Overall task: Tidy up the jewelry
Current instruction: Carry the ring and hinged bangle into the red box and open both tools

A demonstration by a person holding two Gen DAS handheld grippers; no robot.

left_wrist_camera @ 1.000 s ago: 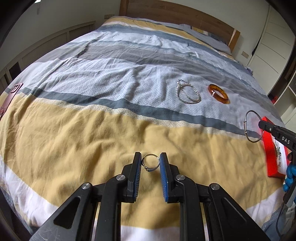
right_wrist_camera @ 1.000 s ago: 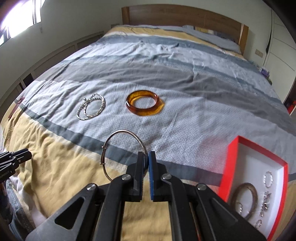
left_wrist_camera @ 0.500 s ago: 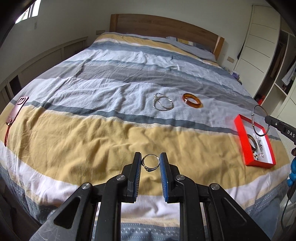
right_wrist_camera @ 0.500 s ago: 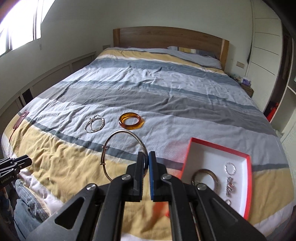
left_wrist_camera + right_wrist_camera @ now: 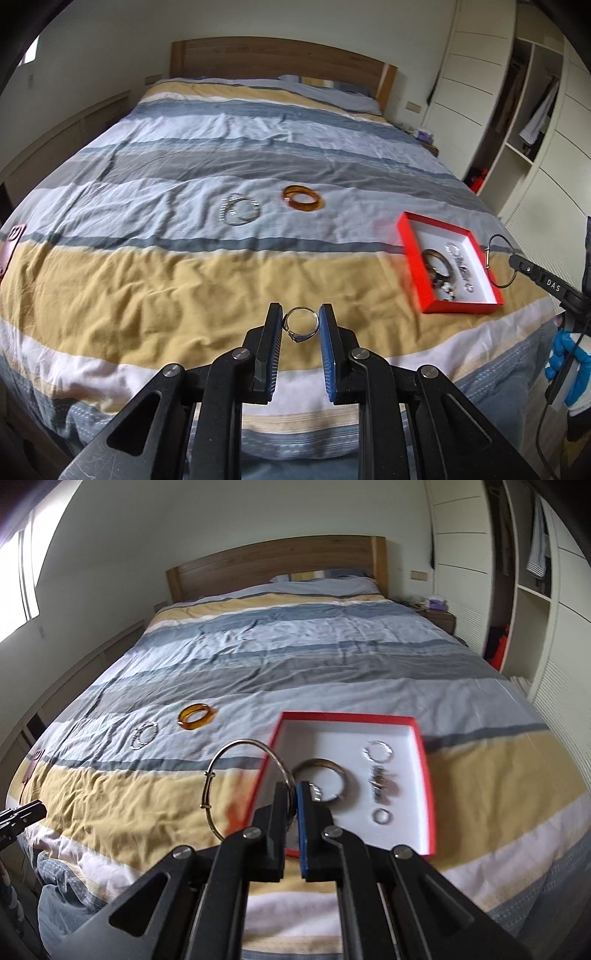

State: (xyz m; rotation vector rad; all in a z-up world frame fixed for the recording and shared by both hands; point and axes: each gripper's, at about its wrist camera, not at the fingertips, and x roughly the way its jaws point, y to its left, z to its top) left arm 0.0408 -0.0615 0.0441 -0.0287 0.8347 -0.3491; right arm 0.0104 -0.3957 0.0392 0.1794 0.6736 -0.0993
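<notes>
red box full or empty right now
Partly filled. The red box has no lid on and holds a brown bangle, a silver hoop and a small ring; bare white floor remains.

Location: home bedroom. Ahead of the tongs lies a made bed (image 5: 258, 155) with striped duvet and wooden headboard (image 5: 280, 59); to their right stands a built-in wardrobe (image 5: 532, 572) holding hung clothing.

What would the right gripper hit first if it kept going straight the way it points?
Probably the red box. The right gripper, jaws shut on the thin bangle, points down at the box's near left part, by the brown bangle inside. Depth is unclear; it is above the bed.
</notes>
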